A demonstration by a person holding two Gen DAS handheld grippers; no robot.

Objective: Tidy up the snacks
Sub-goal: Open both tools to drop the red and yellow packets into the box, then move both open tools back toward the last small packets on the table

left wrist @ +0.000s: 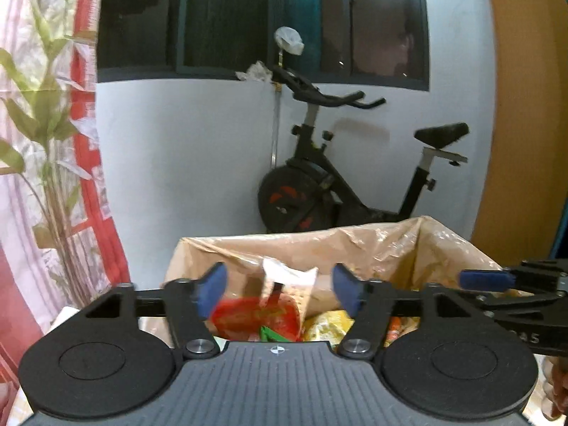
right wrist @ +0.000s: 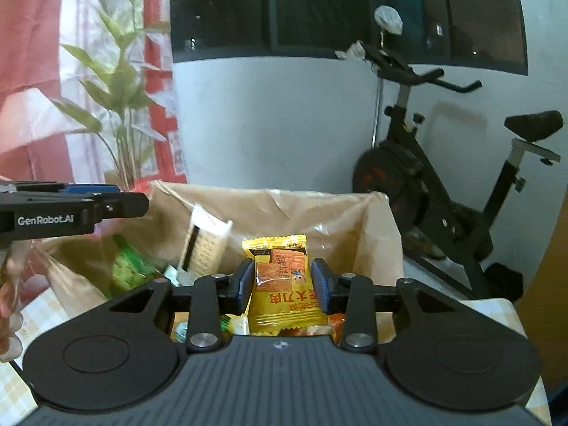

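A brown paper bag (left wrist: 358, 245) stands open ahead, with several snack packets inside. My left gripper (left wrist: 280, 289) is open and empty, hovering over the bag's near rim above a red packet (left wrist: 255, 317) and a yellow packet (left wrist: 328, 325). My right gripper (right wrist: 282, 280) is shut on a yellow cracker packet (right wrist: 280, 280), held upright over the same bag (right wrist: 340, 227). A clear cracker sleeve (right wrist: 206, 245) and a green packet (right wrist: 127, 269) lie in the bag. The left gripper's side (right wrist: 71, 209) shows at the right wrist view's left edge.
A black exercise bike (left wrist: 348, 181) stands behind the bag against a white wall (left wrist: 184, 163). A leafy plant (right wrist: 120, 106) and a red-and-white curtain (left wrist: 88, 142) are at the left. A checked tablecloth (right wrist: 32, 319) lies under the bag. A wooden panel (left wrist: 525, 106) is at the right.
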